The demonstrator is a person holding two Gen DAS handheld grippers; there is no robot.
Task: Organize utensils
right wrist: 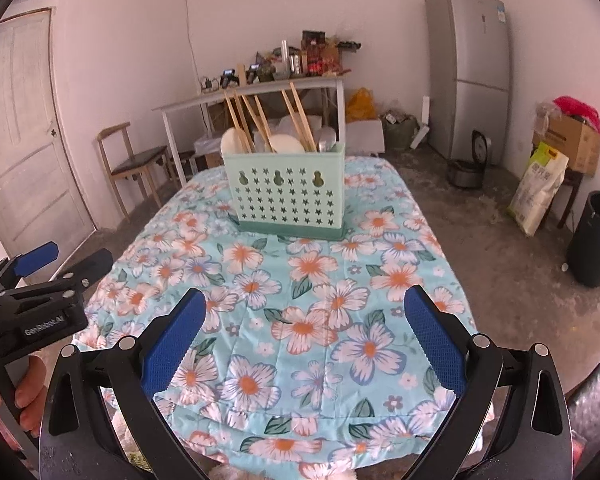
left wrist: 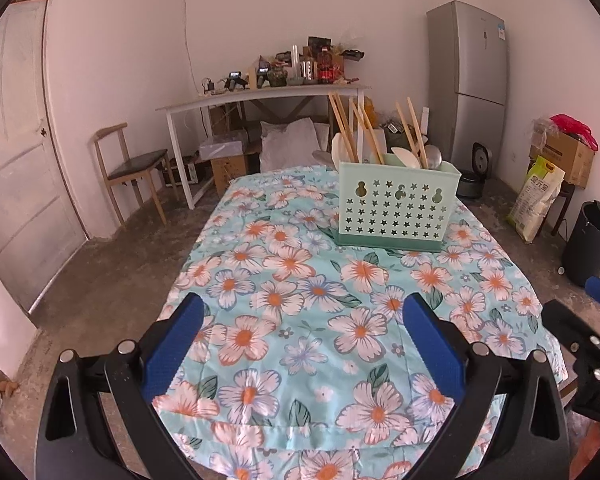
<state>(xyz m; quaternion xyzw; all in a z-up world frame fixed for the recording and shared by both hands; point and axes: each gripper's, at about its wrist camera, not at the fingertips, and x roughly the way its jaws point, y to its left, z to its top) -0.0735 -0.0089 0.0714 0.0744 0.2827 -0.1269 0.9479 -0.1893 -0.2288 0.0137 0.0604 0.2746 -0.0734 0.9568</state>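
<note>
A pale green utensil holder (left wrist: 396,206) (right wrist: 286,196) with star-shaped holes stands toward the far end of the flowered table. Wooden chopsticks (left wrist: 364,128) (right wrist: 256,120), white spoons (left wrist: 406,157) (right wrist: 286,143) and a metal spoon (left wrist: 434,156) (right wrist: 326,138) stick up out of it. My left gripper (left wrist: 302,312) is open over the near part of the table, with nothing between its blue pads. My right gripper (right wrist: 306,306) is open as well and holds nothing. The left gripper (right wrist: 66,260) also shows at the left edge of the right wrist view, held by a hand (right wrist: 24,396).
The table wears a light blue flowered cloth (left wrist: 300,300) (right wrist: 300,300). Around it stand a wooden chair (left wrist: 130,164), a cluttered white side table (left wrist: 260,96), a grey fridge (left wrist: 468,80), a rice cooker (right wrist: 466,172), a bag (right wrist: 538,188), boxes (left wrist: 564,152) and a dark bin (right wrist: 594,236).
</note>
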